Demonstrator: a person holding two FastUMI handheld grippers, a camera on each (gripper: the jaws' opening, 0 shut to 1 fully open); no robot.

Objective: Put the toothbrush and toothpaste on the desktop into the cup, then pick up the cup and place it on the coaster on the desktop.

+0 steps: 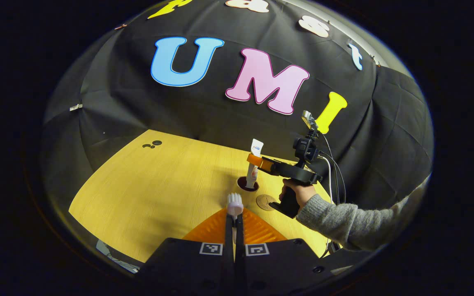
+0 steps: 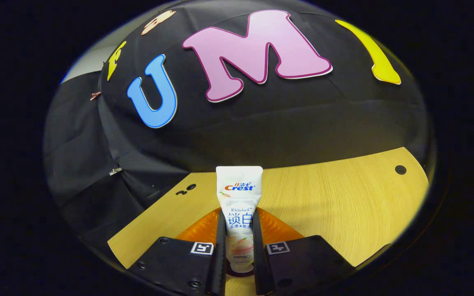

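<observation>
A pale wooden desktop (image 1: 150,193) fills the lower middle of the left gripper view, curving against the black cloth wall (image 1: 204,111) that rises behind it and wraps both sides. A few small dark holes (image 1: 153,144) sit near its far left edge.

At bottom centre, the left gripper (image 1: 234,216) is clamped on the toothbrush (image 1: 234,204), whose white bristled head stands up between the fingertips.

Right of centre, a hand (image 1: 298,193) in a grey knit sleeve (image 1: 344,222) holds the right gripper (image 1: 257,161), closed on the upright toothpaste (image 1: 254,164). The tube's lower end is in the dark-rimmed cup (image 1: 248,184) on the desktop. Just right of the cup lies the round brown coaster (image 1: 266,202).

In the right gripper view, the toothpaste stands at lower centre, pressed between both fingers (image 2: 221,238), with the desktop spreading right to a single dark hole (image 2: 400,169).
</observation>
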